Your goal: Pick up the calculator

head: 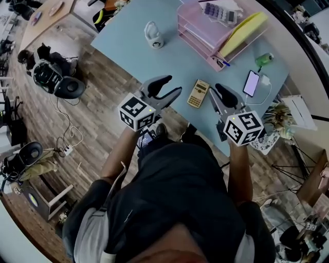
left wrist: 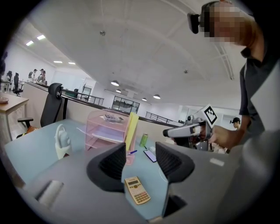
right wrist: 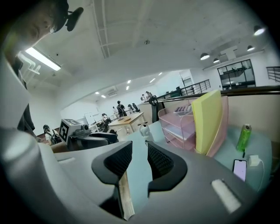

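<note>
The tan calculator (head: 198, 93) lies flat on the pale blue table (head: 169, 61) near its front edge, between my two grippers. My left gripper (head: 174, 86) hangs just left of it, jaws open and empty. In the left gripper view the calculator (left wrist: 137, 190) shows low between the spread fingers (left wrist: 113, 164), a little beyond them. My right gripper (head: 215, 92) hovers just right of the calculator, and its jaws stand a narrow gap apart with nothing between them (right wrist: 140, 164). Neither gripper touches the calculator.
At the back stands a pink paper tray (head: 198, 36) with a second calculator (head: 218, 13) on top and a yellow folder (head: 241, 33) leaning on it. A white holder (head: 153, 35), a green bottle (head: 263, 60) and a charging phone (head: 251, 83) are also on the table.
</note>
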Demonstrator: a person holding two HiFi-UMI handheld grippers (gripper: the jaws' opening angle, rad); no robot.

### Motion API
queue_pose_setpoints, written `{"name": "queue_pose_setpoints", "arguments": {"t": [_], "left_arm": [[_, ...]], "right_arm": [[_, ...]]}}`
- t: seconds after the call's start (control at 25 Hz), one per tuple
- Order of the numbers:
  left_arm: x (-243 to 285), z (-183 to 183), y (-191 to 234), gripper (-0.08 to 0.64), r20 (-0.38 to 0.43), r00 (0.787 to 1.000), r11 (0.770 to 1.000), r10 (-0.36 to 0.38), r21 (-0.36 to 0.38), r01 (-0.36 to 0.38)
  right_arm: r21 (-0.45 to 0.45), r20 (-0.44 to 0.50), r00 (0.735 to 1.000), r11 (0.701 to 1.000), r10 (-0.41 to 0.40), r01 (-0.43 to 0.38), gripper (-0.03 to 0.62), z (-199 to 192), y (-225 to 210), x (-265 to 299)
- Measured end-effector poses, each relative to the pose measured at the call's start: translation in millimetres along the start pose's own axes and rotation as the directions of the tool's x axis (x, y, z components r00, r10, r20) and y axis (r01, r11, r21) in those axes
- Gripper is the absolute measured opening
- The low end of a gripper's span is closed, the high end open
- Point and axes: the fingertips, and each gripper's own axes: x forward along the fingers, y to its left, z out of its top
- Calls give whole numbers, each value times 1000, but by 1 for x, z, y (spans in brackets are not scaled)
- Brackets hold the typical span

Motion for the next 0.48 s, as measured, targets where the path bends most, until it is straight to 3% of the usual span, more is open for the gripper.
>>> {"name": "queue_pose_setpoints", "arguments": {"t": [0.48], "left_arm": [[72, -79, 26, 232, -142, 990, 994, 22, -103, -37]], "right_arm": [[144, -152, 987, 987, -53, 75, 107, -87, -88, 37]]}}
